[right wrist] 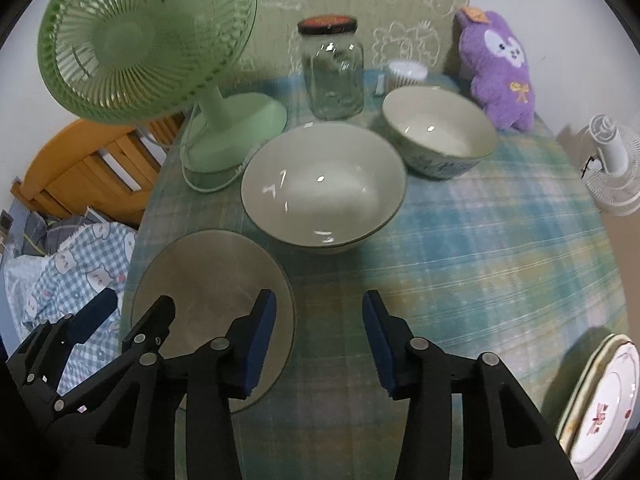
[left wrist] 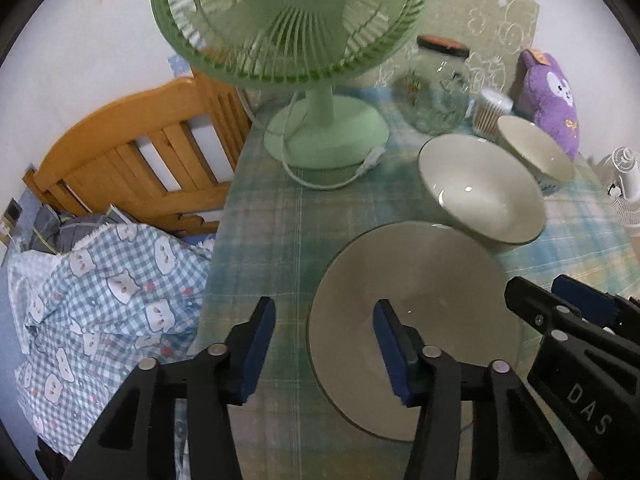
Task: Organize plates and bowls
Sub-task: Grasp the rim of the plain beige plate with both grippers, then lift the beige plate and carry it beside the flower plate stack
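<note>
A plain pale plate point(left wrist: 416, 312) point(right wrist: 208, 280) lies on the plaid tablecloth at the near left. Behind it stands a large white bowl point(left wrist: 480, 188) point(right wrist: 320, 188), and behind that a smaller bowl with a blue pattern point(left wrist: 536, 152) point(right wrist: 438, 132). A stack of plates with a red motif point(right wrist: 604, 404) sits at the near right edge. My left gripper point(left wrist: 324, 344) is open and empty, its right finger over the plate's near left part. My right gripper point(right wrist: 320, 340) is open and empty, its left finger over the plate's right edge; it also shows in the left wrist view point(left wrist: 560, 300).
A green desk fan point(left wrist: 296, 40) point(right wrist: 160, 52) with a cable stands at the back left. A glass jar point(right wrist: 334, 68), a cup of cotton swabs point(left wrist: 490, 110) and a purple plush toy point(right wrist: 500, 68) line the back. A small white fan point(right wrist: 612, 160) is at right. A wooden bed point(left wrist: 132, 160) lies left.
</note>
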